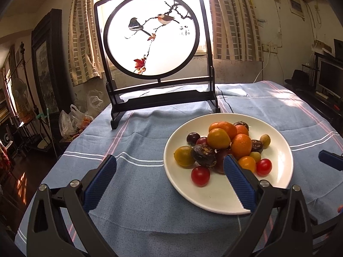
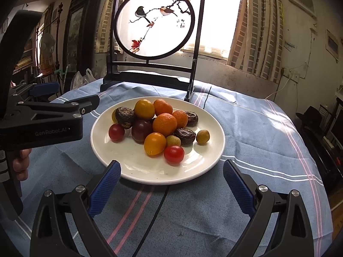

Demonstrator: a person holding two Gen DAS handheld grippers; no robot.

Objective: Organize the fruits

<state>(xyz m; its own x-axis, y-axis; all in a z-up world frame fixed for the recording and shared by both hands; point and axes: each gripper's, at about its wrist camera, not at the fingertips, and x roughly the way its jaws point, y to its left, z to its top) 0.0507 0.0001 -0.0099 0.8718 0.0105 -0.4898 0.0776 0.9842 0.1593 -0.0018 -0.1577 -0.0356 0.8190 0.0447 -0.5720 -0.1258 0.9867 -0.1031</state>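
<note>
A white plate (image 1: 214,194) (image 2: 133,160) on the blue striped cloth holds a heap of fruit: oranges (image 1: 241,146) (image 2: 164,124), yellow-orange fruits (image 2: 155,143), red cherry tomatoes (image 1: 200,175) (image 2: 174,154), dark wrinkled fruits (image 1: 203,155) (image 2: 184,136), a dark plum (image 2: 141,130) and small green fruits (image 2: 202,136). My left gripper (image 1: 170,163) is open and empty, left of the plate, its right finger over the plate's near rim. My right gripper (image 2: 171,168) is open and empty, just in front of the plate. The left gripper also shows in the right wrist view (image 2: 64,107).
A dark wooden stand with a round bird painting (image 1: 153,36) (image 2: 155,22) stands behind the plate. A black cable (image 2: 158,203) runs under the plate toward me. Plastic bags (image 1: 72,122) sit beyond the table's left edge. A window with curtains is behind.
</note>
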